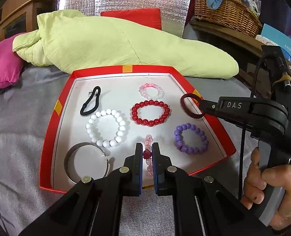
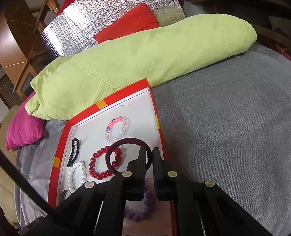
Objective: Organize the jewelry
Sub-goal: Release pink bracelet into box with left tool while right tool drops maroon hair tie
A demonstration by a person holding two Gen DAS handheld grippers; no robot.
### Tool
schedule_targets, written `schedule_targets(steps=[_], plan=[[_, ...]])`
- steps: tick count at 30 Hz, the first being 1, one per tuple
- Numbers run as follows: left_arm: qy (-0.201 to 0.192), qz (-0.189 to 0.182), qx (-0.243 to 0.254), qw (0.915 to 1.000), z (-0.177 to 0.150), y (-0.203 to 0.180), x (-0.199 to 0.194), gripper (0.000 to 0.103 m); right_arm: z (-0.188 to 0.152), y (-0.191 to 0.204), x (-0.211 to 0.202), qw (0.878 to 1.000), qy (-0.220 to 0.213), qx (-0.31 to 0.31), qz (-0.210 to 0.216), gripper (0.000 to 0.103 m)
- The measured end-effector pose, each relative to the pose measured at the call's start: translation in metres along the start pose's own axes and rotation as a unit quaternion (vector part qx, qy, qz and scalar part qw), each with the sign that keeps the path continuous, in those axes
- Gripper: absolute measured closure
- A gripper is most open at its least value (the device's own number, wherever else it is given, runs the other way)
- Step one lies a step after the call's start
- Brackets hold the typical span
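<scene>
Jewelry: seven pieces lie in a shallow red box [image 1: 63,98] with a white floor, set on grey fabric [image 2: 234,127].
White bead bracelet [image 1: 105,128]: near the tray's middle in the left wrist view, flat on the white floor.
Red bead bracelet [image 1: 151,112]: at 3 o'clock from the white one, apart from it.
Pale pink-and-clear bracelet [image 1: 151,91]: at 12 o'clock from the red one, near the far wall.
Purple bead bracelet [image 1: 190,138]: at 4 o'clock from the red one, close to the right wall.
Black hair clip [image 1: 90,103]: at 11 o'clock from the white bracelet, just beside it.
Silver cuff [image 1: 86,160]: open bangle at 7 o'clock from the white bracelet, near the front wall.
Pink crystal bracelet [image 1: 147,154]: standing on edge at the tray's front, between the left fingers.
Left gripper [image 1: 147,147]: jaws narrowed around the pink crystal bracelet, pads against its beads on both sides.
Dark maroon hair tie [image 1: 192,106]: raised over the tray's right wall, at 3 o'clock from the red bracelet.
Right gripper [image 2: 149,153]: jaws nearly closed, pinching the hair tie's band; the loop hangs free ahead of the tips.
Green pillow [image 1: 115,45]: lying just beyond the tray's far wall at 12 o'clock.
</scene>
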State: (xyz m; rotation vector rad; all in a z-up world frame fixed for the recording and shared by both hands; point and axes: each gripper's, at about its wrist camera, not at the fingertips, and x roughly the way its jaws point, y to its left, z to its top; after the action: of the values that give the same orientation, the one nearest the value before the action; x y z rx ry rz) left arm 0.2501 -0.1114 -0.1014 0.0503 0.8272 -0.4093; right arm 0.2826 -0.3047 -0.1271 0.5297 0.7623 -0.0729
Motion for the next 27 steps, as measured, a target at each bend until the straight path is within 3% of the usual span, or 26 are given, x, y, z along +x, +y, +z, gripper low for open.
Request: schedule_targets(steps=[22, 25, 27], plan=[[0.012, 0.022, -0.001, 0.9997, 0.0002, 0.0025, 0.0016, 0.093, 0.0000, 0.0012, -0.0032, 1.000, -0.003, -0.003, 0.000, 0.093], [0.017, 0.031, 0.000, 0.9994, 0.0001, 0.0030, 0.0024, 0.077, 0.0006, 0.0010, -0.0035, 1.000, 0.001, -0.001, 0.002, 0.093], [0.018, 0.039, -0.002, 0.9991, 0.0006, 0.0050, 0.0017, 0.053, 0.0011, 0.0004, -0.0041, 1.000, 0.004, 0.002, 0.005, 0.093]])
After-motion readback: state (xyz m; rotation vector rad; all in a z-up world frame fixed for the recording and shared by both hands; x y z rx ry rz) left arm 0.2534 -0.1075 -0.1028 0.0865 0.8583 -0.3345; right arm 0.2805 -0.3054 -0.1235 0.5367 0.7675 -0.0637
